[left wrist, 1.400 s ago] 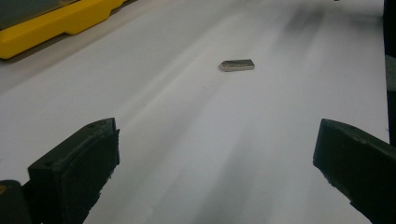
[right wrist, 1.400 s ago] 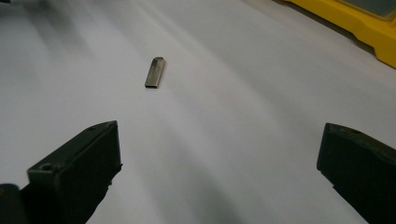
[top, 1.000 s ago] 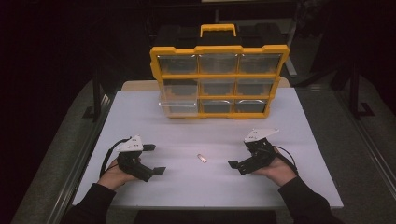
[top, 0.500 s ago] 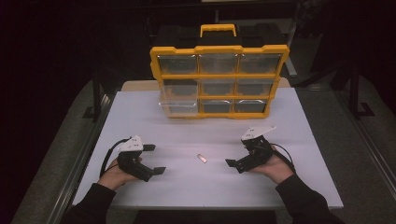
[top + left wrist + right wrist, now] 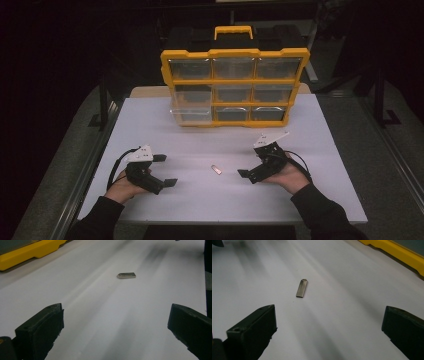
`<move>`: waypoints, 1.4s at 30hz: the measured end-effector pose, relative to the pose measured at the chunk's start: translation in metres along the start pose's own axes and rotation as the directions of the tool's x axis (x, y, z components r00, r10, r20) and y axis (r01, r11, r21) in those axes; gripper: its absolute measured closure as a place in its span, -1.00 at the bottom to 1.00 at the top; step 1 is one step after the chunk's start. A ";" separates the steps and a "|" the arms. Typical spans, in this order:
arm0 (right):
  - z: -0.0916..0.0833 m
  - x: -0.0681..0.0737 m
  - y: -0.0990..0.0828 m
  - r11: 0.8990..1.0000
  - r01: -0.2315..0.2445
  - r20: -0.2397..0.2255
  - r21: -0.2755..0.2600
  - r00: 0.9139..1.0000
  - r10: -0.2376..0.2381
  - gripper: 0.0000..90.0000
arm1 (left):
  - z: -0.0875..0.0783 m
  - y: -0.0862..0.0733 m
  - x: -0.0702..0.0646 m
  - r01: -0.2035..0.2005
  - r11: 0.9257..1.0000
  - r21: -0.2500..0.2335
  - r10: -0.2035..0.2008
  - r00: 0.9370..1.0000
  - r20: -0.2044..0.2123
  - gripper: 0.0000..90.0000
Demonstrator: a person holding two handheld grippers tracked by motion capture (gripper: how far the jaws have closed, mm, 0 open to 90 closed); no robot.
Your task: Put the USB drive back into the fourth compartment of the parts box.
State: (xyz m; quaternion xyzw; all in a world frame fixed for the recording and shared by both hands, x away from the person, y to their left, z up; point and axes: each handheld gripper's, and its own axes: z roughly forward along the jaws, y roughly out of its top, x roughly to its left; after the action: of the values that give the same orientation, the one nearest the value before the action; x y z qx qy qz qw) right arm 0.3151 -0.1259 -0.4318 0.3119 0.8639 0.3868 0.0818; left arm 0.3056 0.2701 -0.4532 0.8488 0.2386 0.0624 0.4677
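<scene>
1. We see two tongs, one in each hand. The left tongs (image 5: pixel 161 170) rest near the worktop's front left corner with the jaws spread wide and nothing between them.
2. The right tongs (image 5: pixel 251 170) sit toward the front right of the worktop, jaws also wide apart and empty. Both point inward toward the middle.
3. Each pair carries a pale three-cornered plate on top and a dark cable trailing back toward the hand. The left hand (image 5: pixel 121 187) and right hand (image 5: pixel 289 175) come in from the front edge in dark sleeves.
4. Between the two tongs, touching neither, one small flat metal piece (image 5: pixel 216 169) lies on the white worktop (image 5: pixel 200 210), a little nearer the right tongs. In the right gripper view (image 5: pixel 301 288) it is a slim silvery bar with one rounded end; in the left gripper view (image 5: pixel 126 275) it lies well ahead of the jaws. We read no writing on it.
5. At the back edge stands one yellow organiser case (image 5: pixel 235 87) with a yellow handle on top, upright, its front facing us.
6. We count nine clear-fronted compartments in three rows of three. The bottom left one sticks out forward of the frame.
7. We cannot make out any contents, brand or label on it. Beyond the worktop everything is too dark to tell.
</scene>
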 end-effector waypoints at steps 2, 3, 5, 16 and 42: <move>0.001 0.001 0.001 1.000 0.002 -0.004 0.006 1.000 -0.002 -1.00 | 0.000 0.000 0.000 0.000 1.000 0.000 0.000 1.000 -0.001 -1.00; 0.002 0.001 0.002 1.000 0.005 -0.004 0.008 1.000 -0.005 -1.00 | 0.000 0.000 0.000 0.000 1.000 0.000 0.000 1.000 -0.001 -1.00; 0.004 0.001 0.003 1.000 0.006 -0.004 0.016 1.000 -0.006 -1.00 | 0.000 0.000 0.000 0.000 1.000 0.001 0.000 1.000 0.000 -1.00; 0.010 0.002 0.009 1.000 0.008 -0.013 0.026 1.000 -0.007 -1.00 | 0.000 0.000 0.000 0.000 1.000 0.000 0.000 1.000 -0.002 -1.00; 0.020 0.003 0.026 0.999 0.019 -0.022 0.030 1.000 -0.018 -1.00 | 0.001 0.000 0.001 0.010 1.000 0.007 -0.010 1.000 0.002 -1.00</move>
State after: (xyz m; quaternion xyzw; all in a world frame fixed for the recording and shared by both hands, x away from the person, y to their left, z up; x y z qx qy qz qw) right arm 0.3328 -0.0989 -0.4268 0.3010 0.8734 0.3762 0.0712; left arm 0.3067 0.2702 -0.4540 0.8493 0.2424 0.0585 0.4653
